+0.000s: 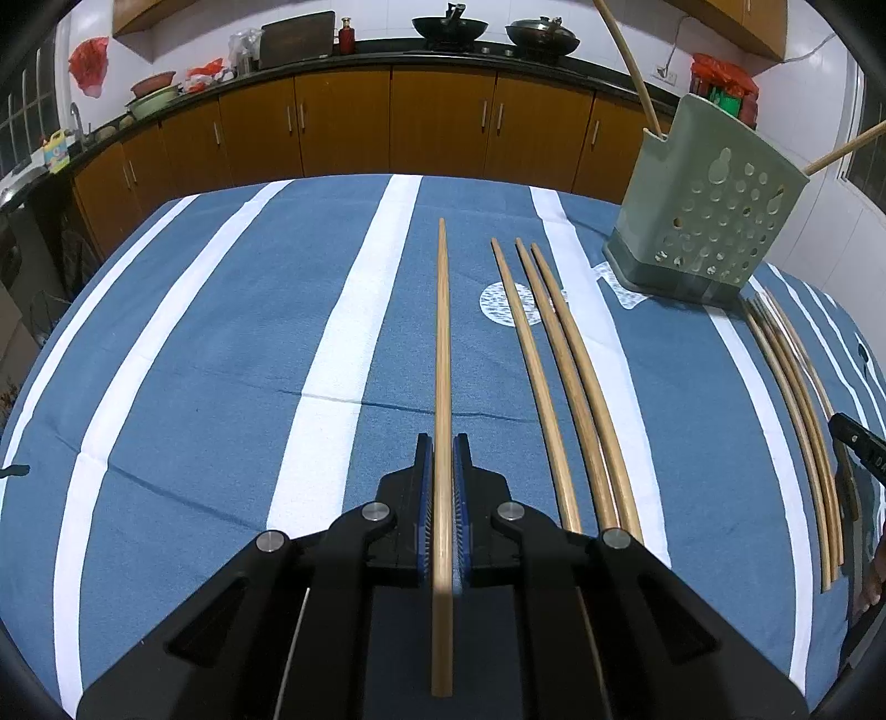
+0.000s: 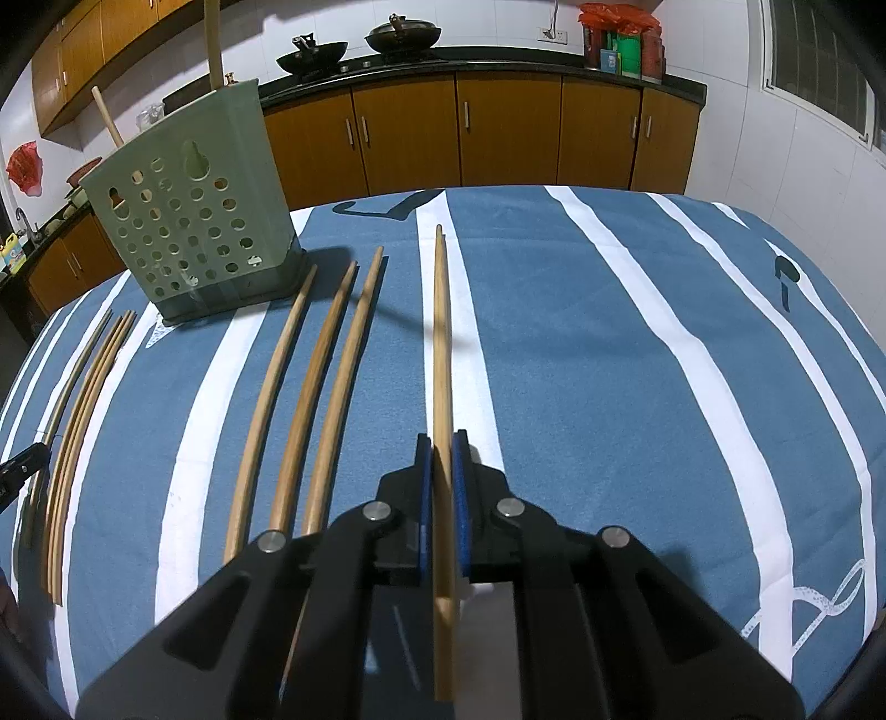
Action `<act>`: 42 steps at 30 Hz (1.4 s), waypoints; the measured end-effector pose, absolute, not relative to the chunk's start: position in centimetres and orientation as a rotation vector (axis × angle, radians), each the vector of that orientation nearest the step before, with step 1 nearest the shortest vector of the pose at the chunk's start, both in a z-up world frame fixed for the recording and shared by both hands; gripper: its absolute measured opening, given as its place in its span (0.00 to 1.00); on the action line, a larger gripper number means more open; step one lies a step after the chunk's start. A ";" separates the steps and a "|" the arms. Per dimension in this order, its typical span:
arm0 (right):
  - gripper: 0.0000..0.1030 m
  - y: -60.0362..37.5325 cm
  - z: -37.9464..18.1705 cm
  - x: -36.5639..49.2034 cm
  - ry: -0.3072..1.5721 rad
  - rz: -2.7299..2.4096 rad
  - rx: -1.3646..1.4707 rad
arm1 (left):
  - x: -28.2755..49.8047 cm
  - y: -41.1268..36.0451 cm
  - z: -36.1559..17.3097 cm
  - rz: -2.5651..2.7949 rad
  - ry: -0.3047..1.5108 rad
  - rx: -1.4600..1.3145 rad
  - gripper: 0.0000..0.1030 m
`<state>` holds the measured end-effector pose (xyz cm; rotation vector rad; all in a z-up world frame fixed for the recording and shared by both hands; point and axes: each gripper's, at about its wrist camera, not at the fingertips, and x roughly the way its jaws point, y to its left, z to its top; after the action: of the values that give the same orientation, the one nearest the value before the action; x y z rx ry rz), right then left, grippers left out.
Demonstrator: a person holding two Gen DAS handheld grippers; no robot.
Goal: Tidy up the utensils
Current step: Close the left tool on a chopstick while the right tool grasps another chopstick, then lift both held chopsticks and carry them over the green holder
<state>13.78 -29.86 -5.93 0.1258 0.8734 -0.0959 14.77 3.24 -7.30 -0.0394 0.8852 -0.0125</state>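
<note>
Smooth wooden chopsticks [image 1: 559, 376], matt green plastic holder [image 1: 703, 216], woven cloth tablecloth [image 1: 221, 332]

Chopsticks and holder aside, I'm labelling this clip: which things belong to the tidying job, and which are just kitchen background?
Part of the job:
- chopstick in the left gripper
- chopstick in the right gripper
- loose chopsticks on the tablecloth
- green holder

Just lying about:
- woks
- red bags
- cabinets
</note>
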 end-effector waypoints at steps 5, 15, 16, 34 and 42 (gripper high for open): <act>0.10 -29.9 -6.0 13.8 0.873 -0.094 0.132 | 14.8 3.2 -7.3 -0.012 0.885 -0.035 0.09; 0.09 -30.5 -5.9 12.2 0.873 -0.072 0.147 | 14.3 3.5 -7.3 -0.035 0.892 -0.034 0.09; 0.09 -30.5 -5.9 12.1 0.872 -0.069 0.154 | 14.1 3.4 -7.3 -0.032 0.886 -0.025 0.09; 0.08 -32.7 4.1 9.9 0.584 -0.106 0.193 | 13.3 4.4 2.9 -0.062 0.635 -0.082 0.07; 0.08 -32.7 6.9 10.0 0.515 -0.078 0.205 | 14.2 4.6 6.5 -0.070 0.533 -0.131 0.07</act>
<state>10.00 -32.66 6.86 0.2054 0.5149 -0.0782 14.17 4.55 6.47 -0.1308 0.5332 -0.0700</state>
